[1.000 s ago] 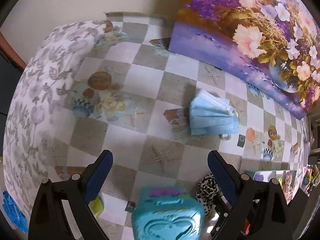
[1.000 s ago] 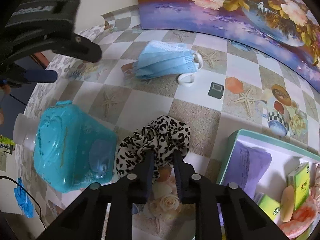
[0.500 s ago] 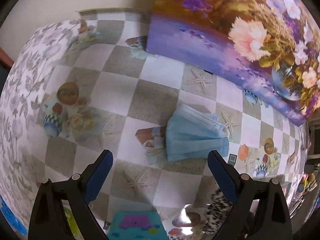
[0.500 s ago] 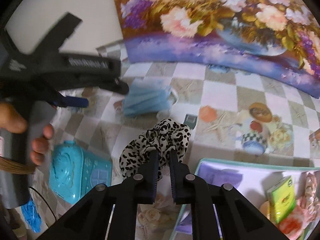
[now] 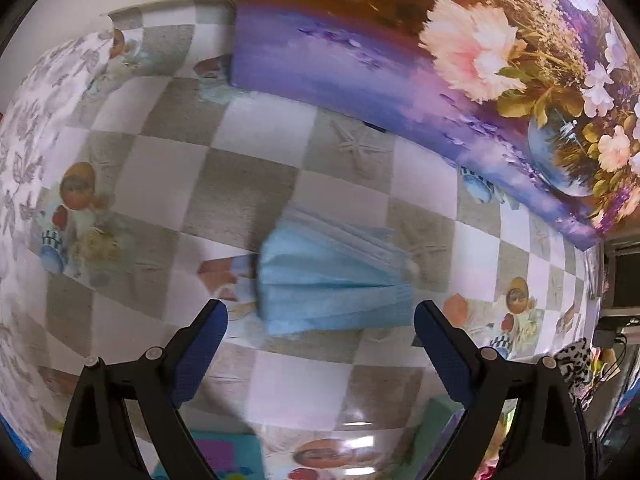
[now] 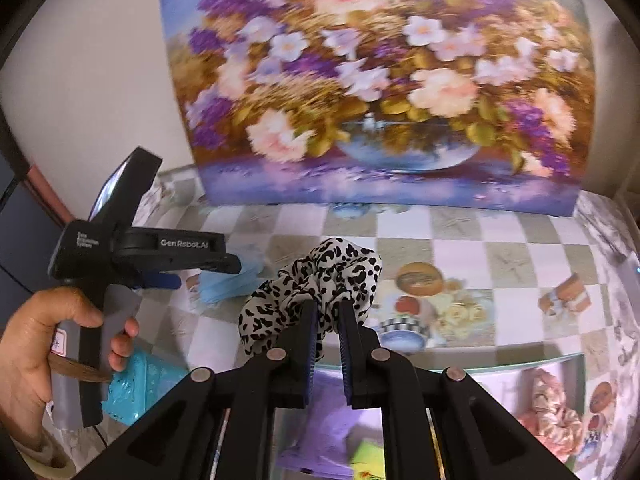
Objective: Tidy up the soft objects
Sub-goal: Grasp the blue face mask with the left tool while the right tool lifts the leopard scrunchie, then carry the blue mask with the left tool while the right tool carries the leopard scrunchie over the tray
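1. The right gripper [image 6: 325,316] pinches the leopard scrunchie [image 6: 316,280] between nearly shut fingers, held up off the checked tablecloth [image 6: 460,248]. Only a fold of cloth sits between the pads, so I judge a quick swing could let it slide out and drop short of the box.

2. The box [image 6: 532,360] with the pale green rim lies at about 5 o'clock from the scrunchie in the right view, already holding a purple cloth [image 6: 320,428] and a pink satin piece [image 6: 548,412]. If the release comes early, the scrunchie could land on the rim and roll onto the table.

3. The left gripper [image 5: 320,314] stands wide open, its blue pads on either side of the near edge of the blue face mask [image 5: 332,280], which lies flat on the cloth. Whether the tips touch the table I cannot tell.

4. The mask is thin and flat; closing from this height may scrape over it or catch only the top pleat, and the smooth cloth could let it skid toward 12 o'clock, at the flower painting [image 5: 460,60].

5. An ear loop may trail and snag on lifting.

6. The turquoise case [image 6: 140,380] sits under the left hand [image 6: 32,352]; a lowered wrist could knock it.
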Demonstrator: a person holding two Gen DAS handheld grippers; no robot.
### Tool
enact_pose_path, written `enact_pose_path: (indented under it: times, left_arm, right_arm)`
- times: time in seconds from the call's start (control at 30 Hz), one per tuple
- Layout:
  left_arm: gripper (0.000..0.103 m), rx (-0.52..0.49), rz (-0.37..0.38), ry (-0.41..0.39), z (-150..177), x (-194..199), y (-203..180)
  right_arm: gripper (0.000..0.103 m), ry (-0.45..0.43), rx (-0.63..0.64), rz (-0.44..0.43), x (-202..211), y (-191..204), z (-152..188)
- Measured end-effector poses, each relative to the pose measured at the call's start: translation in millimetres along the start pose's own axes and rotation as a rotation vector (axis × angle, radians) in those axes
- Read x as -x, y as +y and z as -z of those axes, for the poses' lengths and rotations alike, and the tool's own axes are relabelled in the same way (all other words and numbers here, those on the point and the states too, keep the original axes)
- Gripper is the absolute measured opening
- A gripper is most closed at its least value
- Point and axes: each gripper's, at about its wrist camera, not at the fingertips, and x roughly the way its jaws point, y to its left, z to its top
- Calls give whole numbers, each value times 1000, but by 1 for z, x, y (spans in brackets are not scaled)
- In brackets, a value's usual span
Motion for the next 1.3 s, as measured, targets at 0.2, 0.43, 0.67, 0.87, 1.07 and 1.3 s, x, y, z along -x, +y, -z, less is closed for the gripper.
enact_pose_path:
  times: [0.2, 0.43, 0.67, 0.87, 1.07, 1.3]
  left_arm:
    - [95, 1, -60, 6, -6, -14, -13]
    - [95, 27, -82, 37, -13, -31, -9]
    - [91, -1, -115, 51, -7, -45, -15]
    - [60, -50, -149, 19, 0, -45, -35]
    - [34, -38, -111, 5, 8, -40, -29]
    - [25, 11, -38, -9, 27, -34, -18]
  right_arm:
    - [11, -5, -25, 2, 6, -14, 0]
    - [11, 3, -26, -4, 1, -15, 1]
    - [11, 0, -39, -2, 2, -17, 1]
    - [11, 7, -39, -6, 0, -16, 1]
    - [11, 19, -47, -14, -3, -19, 2]
    - [11, 28, -62, -18, 1, -25, 4]
